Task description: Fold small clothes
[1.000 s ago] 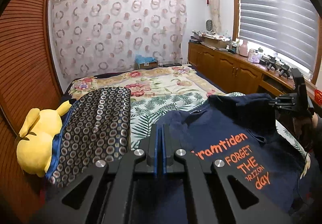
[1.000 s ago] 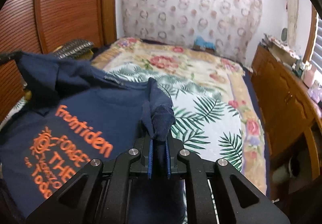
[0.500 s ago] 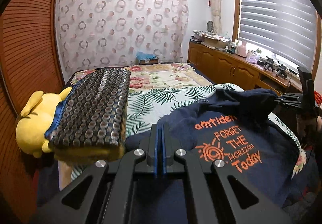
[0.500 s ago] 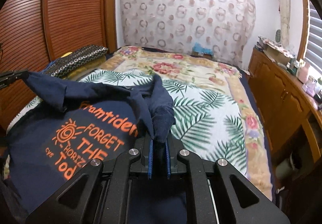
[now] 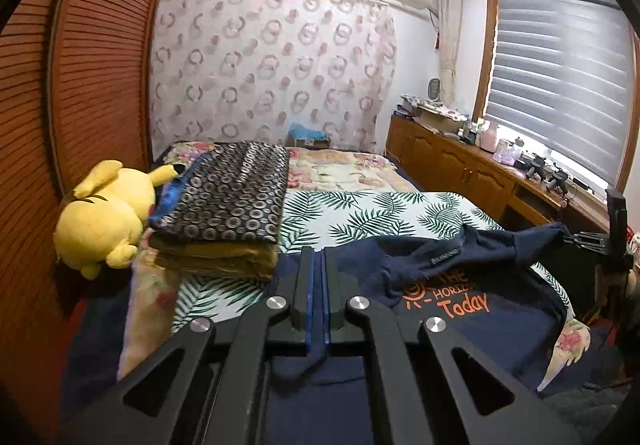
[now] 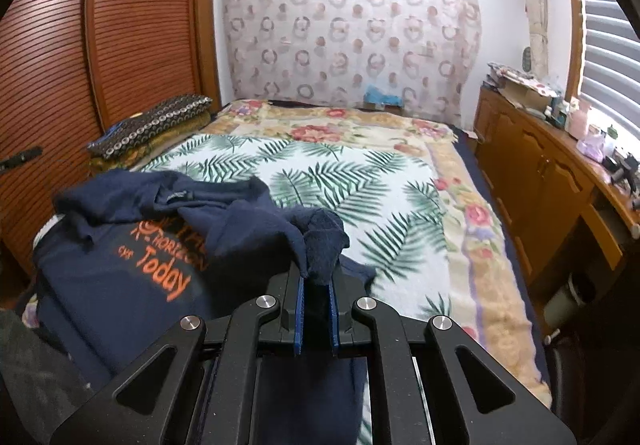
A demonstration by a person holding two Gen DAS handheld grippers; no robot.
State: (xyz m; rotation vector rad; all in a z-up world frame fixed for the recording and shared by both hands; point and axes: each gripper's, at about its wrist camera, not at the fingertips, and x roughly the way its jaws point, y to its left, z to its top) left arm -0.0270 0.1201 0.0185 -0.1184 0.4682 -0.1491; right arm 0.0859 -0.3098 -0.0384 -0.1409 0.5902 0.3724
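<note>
Bedroom, palm-leaf bedspread (image 6: 320, 181) mid-frame. Far left: slatted wardrobe doors (image 5: 80, 85), yellow plush (image 5: 100, 221), folded patterned blankets (image 5: 228, 201). Lower centre: left gripper (image 5: 318, 297), jaws together on navy T-shirt (image 5: 480, 309). Right gripper (image 6: 316, 309) clamped on its bunched corner. Far right: wooden cabinet (image 6: 536, 173), blinds.

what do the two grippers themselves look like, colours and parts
Both match. The left gripper and right gripper are matte black, with angular linkage bars that have triangular cutouts and round silver pivot bolts. Each has two narrow upright fingers lined with blue pads. No cables, markings or sleeves show in either wrist view.
</note>
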